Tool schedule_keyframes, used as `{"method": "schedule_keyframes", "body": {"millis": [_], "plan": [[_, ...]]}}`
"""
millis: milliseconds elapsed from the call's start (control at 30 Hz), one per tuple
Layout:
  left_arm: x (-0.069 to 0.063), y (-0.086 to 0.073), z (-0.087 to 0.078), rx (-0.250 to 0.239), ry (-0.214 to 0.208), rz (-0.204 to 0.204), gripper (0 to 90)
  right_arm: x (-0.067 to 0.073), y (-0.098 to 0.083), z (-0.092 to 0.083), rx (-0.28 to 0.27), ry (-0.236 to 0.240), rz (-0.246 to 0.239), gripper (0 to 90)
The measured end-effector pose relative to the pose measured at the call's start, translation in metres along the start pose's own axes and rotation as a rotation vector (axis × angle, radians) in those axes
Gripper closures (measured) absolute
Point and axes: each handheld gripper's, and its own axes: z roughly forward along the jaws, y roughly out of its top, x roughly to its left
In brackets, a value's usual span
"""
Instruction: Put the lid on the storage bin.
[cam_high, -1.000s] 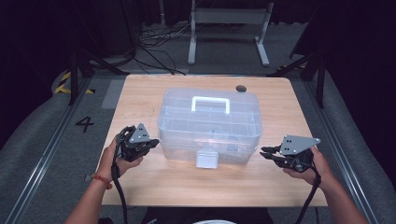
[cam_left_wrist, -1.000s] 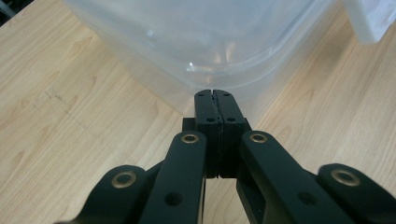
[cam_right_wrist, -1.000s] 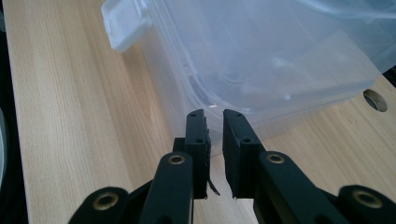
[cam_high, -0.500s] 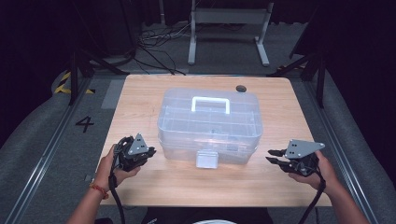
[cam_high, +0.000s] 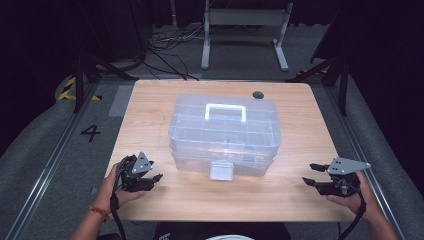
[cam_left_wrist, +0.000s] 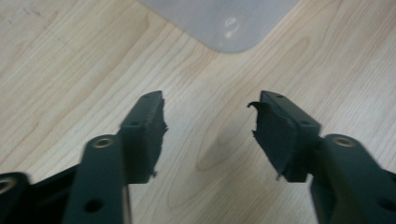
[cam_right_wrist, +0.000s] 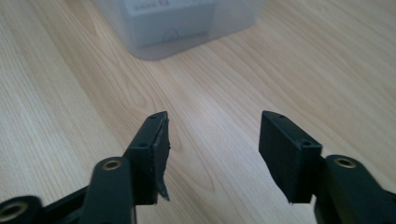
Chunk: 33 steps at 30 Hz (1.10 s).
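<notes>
Flanking clear box (cam_high: 225, 132) at frame centre: left gripper (cam_high: 156, 176) lower left, right gripper (cam_high: 308, 181) lower right. Both jaws just opened, nothing between, so latch (cam_high: 221, 170) is reachable from either side.

Both hands have dropped toward the table's near edge; the left gripper (cam_high: 156, 177) and right gripper (cam_high: 309, 175) have just been opening (nothing between them).

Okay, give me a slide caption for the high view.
Two open grippers, left and right, flank a closed clear storage box on a wooden table.
</notes>
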Motion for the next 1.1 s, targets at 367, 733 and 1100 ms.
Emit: {"method": "schedule_keyframes", "body": {"millis": [367, 733, 1100], "plan": [[0.009, -0.031, 0.003, -0.019, -0.035, -0.083, 24.3, -0.018, -0.042, 0.011, 0.035, -0.077, 0.159, 22.2], [0.015, -0.053, 0.010, -0.069, -0.023, -0.226, 16.8, -0.029, -0.060, 0.017, 0.031, -0.106, 0.274, 18.0], [0.016, -0.053, 0.010, -0.070, -0.030, -0.225, 16.3, -0.029, -0.059, 0.018, 0.033, -0.113, 0.279, 17.4]]}}
